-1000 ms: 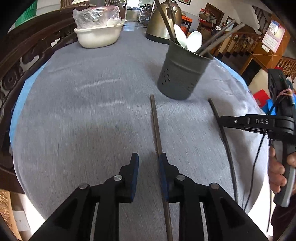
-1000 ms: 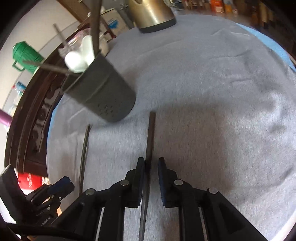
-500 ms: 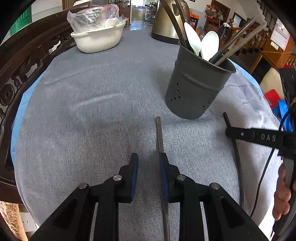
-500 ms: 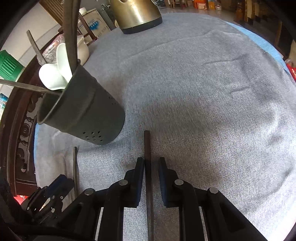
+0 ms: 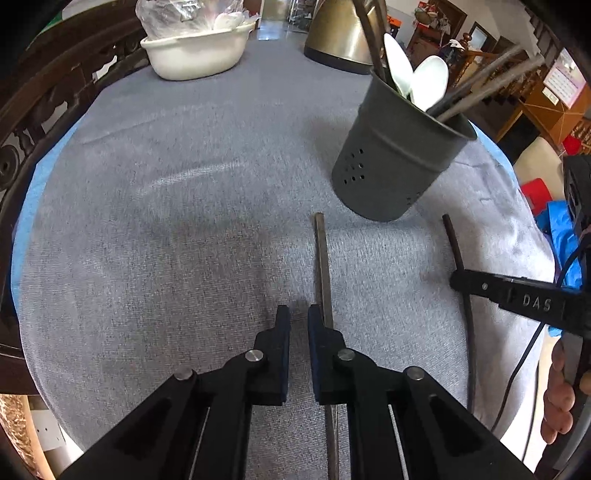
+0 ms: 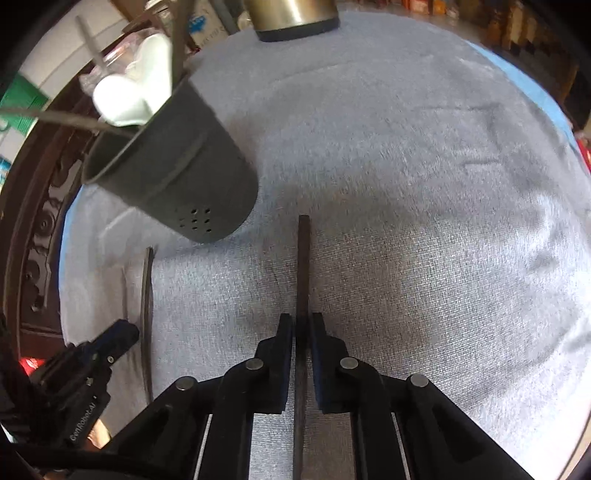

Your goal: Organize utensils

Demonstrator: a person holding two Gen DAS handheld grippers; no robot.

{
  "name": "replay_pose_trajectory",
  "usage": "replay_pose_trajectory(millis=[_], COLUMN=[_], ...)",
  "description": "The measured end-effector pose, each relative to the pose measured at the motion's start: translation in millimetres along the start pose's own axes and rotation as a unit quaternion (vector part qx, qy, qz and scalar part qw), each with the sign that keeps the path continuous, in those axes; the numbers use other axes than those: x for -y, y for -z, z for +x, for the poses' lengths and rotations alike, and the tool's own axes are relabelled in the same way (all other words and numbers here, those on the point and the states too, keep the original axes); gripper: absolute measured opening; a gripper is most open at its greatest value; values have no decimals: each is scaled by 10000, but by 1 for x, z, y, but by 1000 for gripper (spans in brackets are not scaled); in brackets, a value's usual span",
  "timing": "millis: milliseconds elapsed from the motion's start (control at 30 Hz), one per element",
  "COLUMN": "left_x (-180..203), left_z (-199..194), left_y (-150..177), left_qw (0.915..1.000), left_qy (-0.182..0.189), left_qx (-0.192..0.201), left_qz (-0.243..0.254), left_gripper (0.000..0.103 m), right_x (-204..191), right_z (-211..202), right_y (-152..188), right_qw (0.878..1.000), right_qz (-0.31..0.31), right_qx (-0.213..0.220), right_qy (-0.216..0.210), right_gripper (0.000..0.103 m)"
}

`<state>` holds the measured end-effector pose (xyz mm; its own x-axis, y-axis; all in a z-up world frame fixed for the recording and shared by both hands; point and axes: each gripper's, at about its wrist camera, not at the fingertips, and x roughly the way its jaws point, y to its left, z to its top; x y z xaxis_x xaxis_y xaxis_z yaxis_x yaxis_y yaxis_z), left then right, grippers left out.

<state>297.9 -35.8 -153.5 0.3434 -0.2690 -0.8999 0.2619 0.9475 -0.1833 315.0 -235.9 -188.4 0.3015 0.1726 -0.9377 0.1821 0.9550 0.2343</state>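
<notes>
Two dark chopsticks lie on the grey cloth in front of a dark perforated utensil holder (image 5: 395,162) (image 6: 177,184) that holds white spoons (image 5: 417,81) and more sticks. My left gripper (image 5: 297,321) is closing with only cloth in its narrow gap. One chopstick (image 5: 320,266) runs just right of it and passes under the right finger. My right gripper (image 6: 303,328) is closing on the other chopstick (image 6: 303,266), whose shaft sits between the pads and still rests on the cloth. The right gripper (image 5: 458,282) also shows side-on in the left wrist view, over that chopstick (image 5: 452,240).
A brass kettle (image 5: 340,33) and a white bowl (image 5: 195,51) with a plastic bag stand at the table's far side. Carved dark wood (image 5: 37,110) rims the left edge. A person's hand (image 5: 557,398) holds the right gripper's handle at the table's right edge.
Both grippers slid forward along their chopsticks toward the holder. The left jaws narrowed sharply beside their stick. The right jaws drew in onto theirs.
</notes>
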Motion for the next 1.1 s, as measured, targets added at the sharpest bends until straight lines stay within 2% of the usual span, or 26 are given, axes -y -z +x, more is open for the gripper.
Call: replay_pose_trajectory(millis=[67,133,200,367,500,567,600,700,867,1100], left_x=[-2,-4,-3,0,14,19,20,24,28,39], left_z=[2,2,1,6,17,22,25,26,26,17], left_y=[-8,-15,-19,-32,-42,-42,-42,-46,-50,-27], left_qw=[10000,9999,9999,9998,9999,9998,9997,9994,9990,9979], left_qy=[56,147,152,174,82,61,-9,-209,-326,-530], left_qx=[-54,-40,0,-9,-82,-153,-175,-79,-31,74], left_qz=[-28,-36,-23,1,119,134,156,277,304,365], left_gripper=[13,27,36,37,37,28,21,9,7,7], right_x=[-3,-3,-1,11,20,17,12,5,-10,-22], right_z=[1,4,6,7,3,3,4,6,7,8], right_y=[-5,-10,-15,-28,-34,-34,-33,-32,-26,-10], right_qw=[9999,9999,9999,9990,9991,9995,9996,9995,9990,9982], right_qz=[-82,-42,72,379,371,293,275,232,59,-145], right_qx=[-80,-103,-110,-87,-43,13,48,147,273,298], right_qy=[50,46,-28,-222,-178,-76,-20,175,355,509], right_gripper=[13,13,13,13,13,13,13,10,10,10])
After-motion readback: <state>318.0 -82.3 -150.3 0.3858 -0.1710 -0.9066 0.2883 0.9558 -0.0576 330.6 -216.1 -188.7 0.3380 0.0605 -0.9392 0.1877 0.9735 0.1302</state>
